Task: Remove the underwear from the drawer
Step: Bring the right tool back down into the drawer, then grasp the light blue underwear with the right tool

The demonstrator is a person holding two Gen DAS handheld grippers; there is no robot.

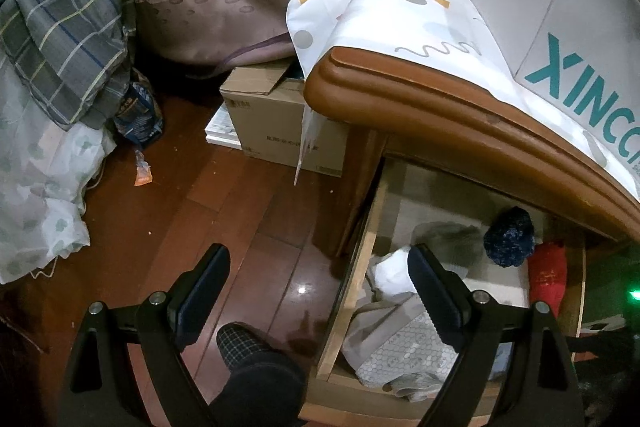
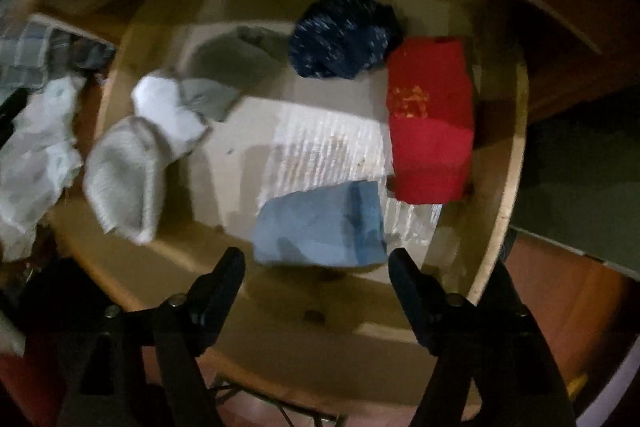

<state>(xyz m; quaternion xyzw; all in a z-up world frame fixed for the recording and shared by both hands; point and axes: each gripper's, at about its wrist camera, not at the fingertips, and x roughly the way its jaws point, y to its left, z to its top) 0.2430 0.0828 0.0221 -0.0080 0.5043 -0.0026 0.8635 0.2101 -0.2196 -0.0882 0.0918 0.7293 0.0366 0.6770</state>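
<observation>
The left gripper (image 1: pixel 320 267) hangs with jaws spread wide and empty over the left edge of the open drawer (image 1: pixel 352 287), folded clothes (image 1: pixel 400 347) inside

Dim and yellowish in both views. Sharp from the left wrist, with a bright glint on the wooden floor (image 1: pixel 302 289). Blurry from the right wrist. Dark, bent round edges.

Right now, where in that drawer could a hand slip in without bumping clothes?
Bare liner shows mid-drawer, between the white sock and red cloth, behind the blue cloth. The left side is crowded.
</observation>
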